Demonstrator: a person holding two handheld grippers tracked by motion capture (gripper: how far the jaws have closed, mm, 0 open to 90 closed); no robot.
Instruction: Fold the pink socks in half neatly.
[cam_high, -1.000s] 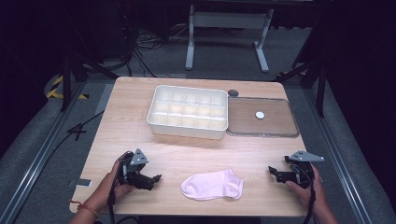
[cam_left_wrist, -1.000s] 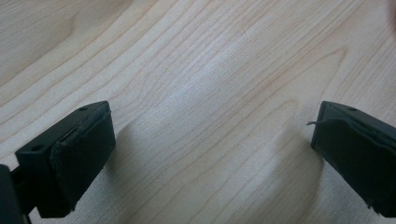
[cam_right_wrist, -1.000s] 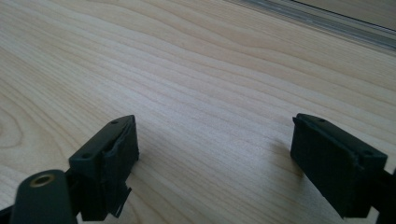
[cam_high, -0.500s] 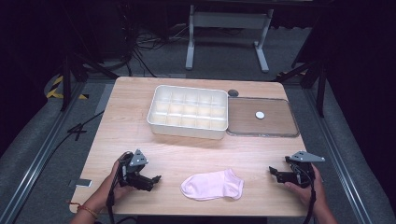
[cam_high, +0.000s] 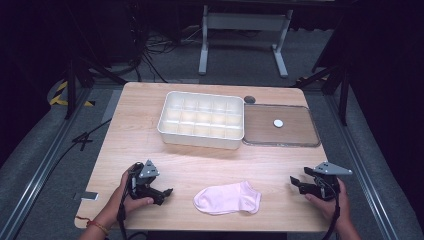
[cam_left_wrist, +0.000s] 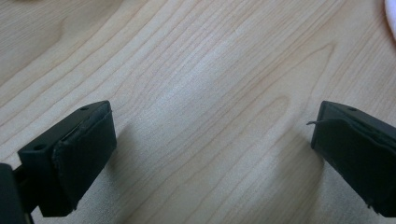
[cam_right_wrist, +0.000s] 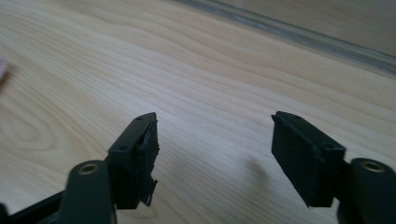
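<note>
We're scanning L to R across the table (cam_high: 150, 145). Our left gripper (cam_high: 165, 192) is resting near the front edge at about 7 o'clock, jaws standing wide apart w/ nothing but bare wood between them; it's sitting just where it sat 1 sec ago, so no change there. The pink sock (cam_high: 227, 198) is lying flat at 6 o'clock, between the 2 grippers, touching neither, also unmoved. Further back, at 12 o'clock, the white divided tray (cam_high: 200, 139) is sitting w/ its cells empty, and the clear lid (cam_high: 280, 142) is lying just beside it at 1 o'clock. Our right gripper (cam_high: 296, 182) is waiting at 5 o'clock, aimed toward the sock. That's where the change is: its jaws have just been closing partway, w/ only tabletop between them, so they're gaping less but gripping nothing. We're judging this as a flex before the reach: the sock isn't picked up yet, and the job is only starting.
</note>
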